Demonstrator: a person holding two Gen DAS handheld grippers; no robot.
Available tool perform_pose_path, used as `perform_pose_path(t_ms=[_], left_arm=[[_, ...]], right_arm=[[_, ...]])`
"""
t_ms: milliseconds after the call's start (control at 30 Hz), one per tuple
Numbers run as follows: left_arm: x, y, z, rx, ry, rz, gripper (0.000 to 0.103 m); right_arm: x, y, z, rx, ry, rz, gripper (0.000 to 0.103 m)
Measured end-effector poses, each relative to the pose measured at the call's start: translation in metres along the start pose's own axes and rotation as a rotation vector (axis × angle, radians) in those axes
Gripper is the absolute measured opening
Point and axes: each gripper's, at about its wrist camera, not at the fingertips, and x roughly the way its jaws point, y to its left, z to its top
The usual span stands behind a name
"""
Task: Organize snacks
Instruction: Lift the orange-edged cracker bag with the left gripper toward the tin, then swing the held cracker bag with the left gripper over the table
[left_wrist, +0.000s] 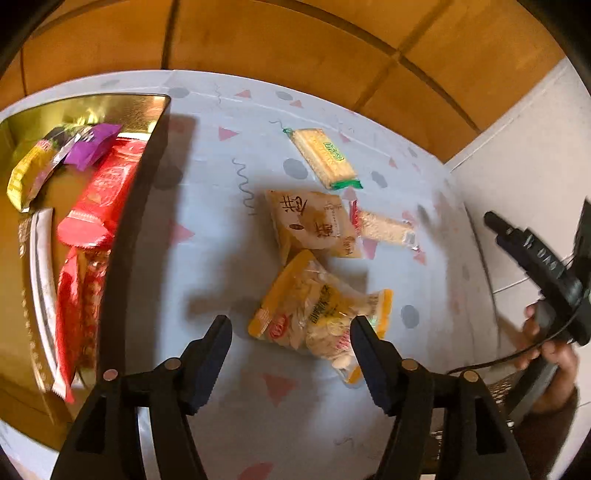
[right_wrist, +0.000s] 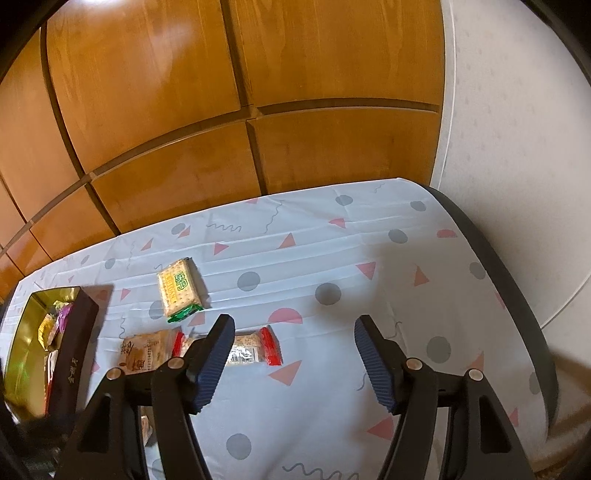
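Note:
My left gripper (left_wrist: 291, 332) is open and empty above the table, just short of a yellow bag of nuts (left_wrist: 321, 314). Beyond it lie a beige packet with dark characters (left_wrist: 314, 225), a small red-ended bar (left_wrist: 384, 229) and a green-ended cracker pack (left_wrist: 325, 157). A gold-lined box (left_wrist: 48, 229) at the left holds red, purple and yellow packets. My right gripper (right_wrist: 295, 334) is open and empty; the red-ended bar (right_wrist: 255, 350) lies just past its left finger, with the cracker pack (right_wrist: 179, 290), the beige packet (right_wrist: 147, 352) and the box (right_wrist: 22, 350) further left.
The table wears a pale cloth (right_wrist: 332, 258) with pink triangles and grey dots. Wooden cabinet doors (right_wrist: 221, 110) stand behind it and a white wall (right_wrist: 517, 147) is to the right. The hand with the right gripper (left_wrist: 546, 266) shows at the right of the left wrist view.

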Motion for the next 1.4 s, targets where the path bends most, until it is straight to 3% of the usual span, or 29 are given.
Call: perform_pose_path(t_ms=[67,233,467,533,733,800,900,967,1067,1200,1267,1400], left_arm=[[-0.004,0.000,-0.004,-0.028,0.013,-0.020,0.067],[0.009,0.000,-0.015,-0.253,0.138,-0.159,0.067],[0.034,-0.008,0.003,-0.331,0.153,-0.105,0.074],[0.038,-0.008,0.012,-0.335,0.149,-0.087,0.079],[0.049,-0.016,0.037,-0.270,0.152,0.028,0.080],[0.047,-0.019,0.037,-0.267,0.155,0.006,0.080],[0.034,-0.024,0.037,-0.234,0.126,0.030,0.078],[0.018,-0.016,0.029,-0.283,0.117,-0.018,0.078],[0.006,-0.009,0.015,-0.315,0.110,-0.019,0.078],[0.021,-0.003,0.004,-0.369,0.175,-0.052,0.078],[0.028,-0.004,0.005,-0.390,0.168,-0.065,0.078],[0.041,-0.011,0.021,-0.336,0.152,-0.026,0.079]], right_arm=[[0.000,-0.001,0.000,0.006,0.000,0.005,0.068],[-0.001,0.001,0.000,0.000,-0.002,0.012,0.069],[-0.004,0.000,-0.001,0.010,-0.007,0.026,0.069],[-0.004,-0.001,0.000,0.014,-0.008,0.032,0.070],[-0.004,0.000,0.000,0.016,-0.002,0.048,0.071],[-0.004,-0.001,0.000,0.018,-0.001,0.053,0.072],[-0.003,-0.003,0.000,0.029,0.005,0.061,0.072],[-0.002,-0.003,0.000,0.033,0.013,0.068,0.073],[-0.001,-0.001,0.000,0.026,0.017,0.068,0.073],[-0.003,0.002,-0.002,0.010,0.013,0.069,0.074],[-0.003,0.003,-0.002,0.002,0.013,0.065,0.074],[-0.003,0.001,-0.002,0.011,0.020,0.061,0.075]])
